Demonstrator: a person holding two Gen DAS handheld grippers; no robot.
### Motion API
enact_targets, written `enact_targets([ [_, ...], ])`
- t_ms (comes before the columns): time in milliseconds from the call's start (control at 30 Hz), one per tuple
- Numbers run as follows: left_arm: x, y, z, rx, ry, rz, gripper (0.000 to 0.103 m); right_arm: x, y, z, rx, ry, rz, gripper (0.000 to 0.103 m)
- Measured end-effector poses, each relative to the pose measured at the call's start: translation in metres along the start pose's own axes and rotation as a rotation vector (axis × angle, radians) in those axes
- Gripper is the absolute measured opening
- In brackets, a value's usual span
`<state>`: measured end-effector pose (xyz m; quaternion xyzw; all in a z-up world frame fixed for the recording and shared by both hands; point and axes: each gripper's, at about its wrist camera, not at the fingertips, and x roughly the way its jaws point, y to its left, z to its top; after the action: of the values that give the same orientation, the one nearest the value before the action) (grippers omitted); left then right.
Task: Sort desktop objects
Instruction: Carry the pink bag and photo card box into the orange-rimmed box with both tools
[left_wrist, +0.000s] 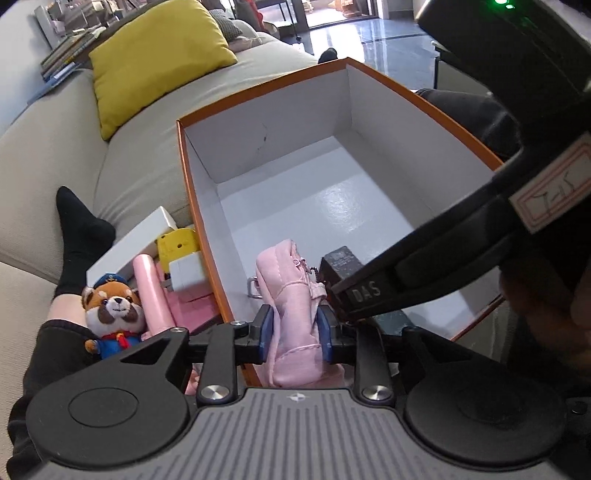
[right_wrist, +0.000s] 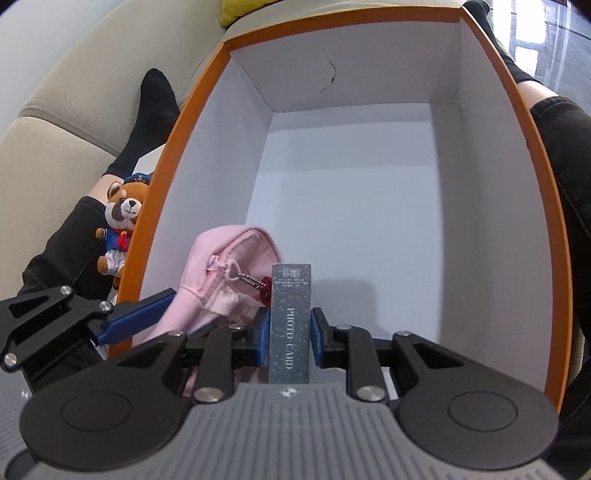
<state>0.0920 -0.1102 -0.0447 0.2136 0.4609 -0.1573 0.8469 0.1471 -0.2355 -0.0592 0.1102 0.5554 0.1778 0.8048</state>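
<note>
While the orange box (right_wrist: 546, 206) holds both loads low, risk remains — the pink pouch (left_wrist: 295, 306) sits between the left tool (left_wrist: 295, 326)'s slackened pads and could topple; the right tool (right_wrist: 290, 334) clamps one photo card box (right_wrist: 290, 325). One plush (left_wrist: 114, 310) waits outside.

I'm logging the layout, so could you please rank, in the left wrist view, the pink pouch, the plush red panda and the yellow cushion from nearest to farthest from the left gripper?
1. Pink pouch: between the left gripper's jaws, in the orange box.
2. Plush red panda: outside the box, to the left.
3. Yellow cushion: far back on the sofa, upper left.
</note>
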Motion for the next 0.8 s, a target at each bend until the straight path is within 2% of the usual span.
enact_targets([
  [133,-0.002,0.004,-0.001,0.002,0.005,-0.039,0.033,-0.001,0.002,0.000,-0.009,0.004,-0.010,0.025],
  [200,-0.004,0.008,-0.003,-0.001,0.009,-0.085,0.038,0.000,0.003,0.001,-0.008,0.006,-0.011,0.025],
  [267,-0.009,0.013,-0.004,-0.021,0.006,-0.150,0.050,0.000,0.004,0.001,-0.012,0.007,-0.016,0.025],
  [333,-0.014,0.018,-0.006,-0.036,-0.005,-0.184,0.051,0.002,0.007,0.001,-0.019,0.010,-0.018,0.026],
  [433,-0.022,0.024,-0.009,-0.046,-0.023,-0.186,0.053,0.006,0.010,0.001,-0.028,0.027,-0.014,0.028],
  [567,-0.035,0.036,-0.015,-0.085,-0.044,-0.253,0.053,0.008,0.009,-0.001,-0.024,0.041,-0.004,0.029],
  [700,-0.047,0.048,-0.022,-0.135,-0.084,-0.278,0.052,0.008,0.003,0.000,0.001,0.046,0.017,0.028],
  [800,-0.050,0.059,-0.026,-0.190,-0.099,-0.220,0.052,0.009,0.001,0.001,0.017,0.049,0.027,0.028],
])
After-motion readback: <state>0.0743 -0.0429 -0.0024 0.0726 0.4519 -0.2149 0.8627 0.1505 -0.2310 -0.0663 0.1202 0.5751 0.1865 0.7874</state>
